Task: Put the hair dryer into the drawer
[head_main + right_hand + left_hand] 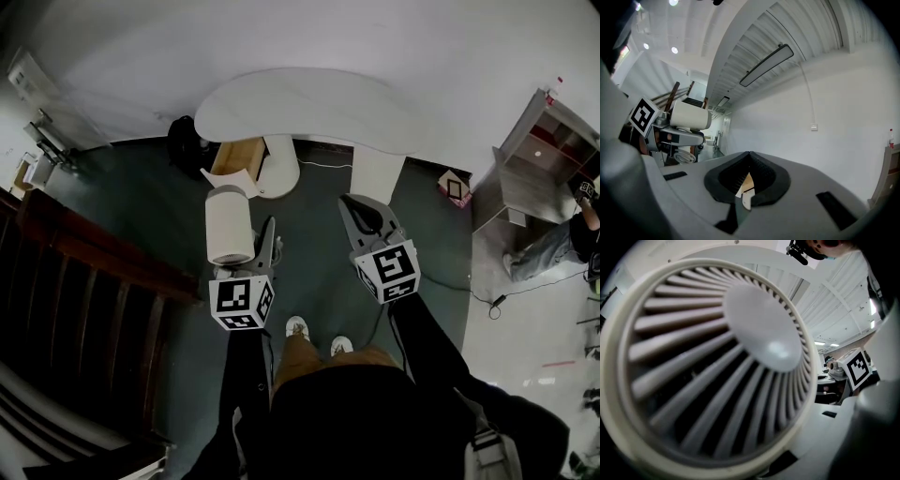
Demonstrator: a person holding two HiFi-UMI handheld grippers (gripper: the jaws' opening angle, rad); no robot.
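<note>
The hair dryer [230,225], white and barrel-shaped, is off the floor and in the grasp of the left hand-held gripper [262,246], well short of the white tabletop [309,108] at the far side of the room. In the left gripper view its ribbed rear grille [717,366] fills almost the whole frame, so the exact spot where the jaws bite cannot be made out. The right gripper view shows the barrel sitting on top of that gripper, with what looks like a coiled cord [684,157] hanging beneath. The right hand-held gripper [364,217] is held level beside it, jaws clenched together with nothing between them. A wooden drawer [234,159] appears to stand pulled out below the left end of the tabletop, directly beyond the hair dryer. The step in hand looks like the carry: the hair dryer is lifted but not yet over the drawer. The next move probably calls for stepping closer, then bringing the left hand-held gripper forward and down until the barrel and cord sit inside the drawer walls. Only then should the jaws let go. The free right hand-held gripper could afterwards push the drawer shut.
</note>
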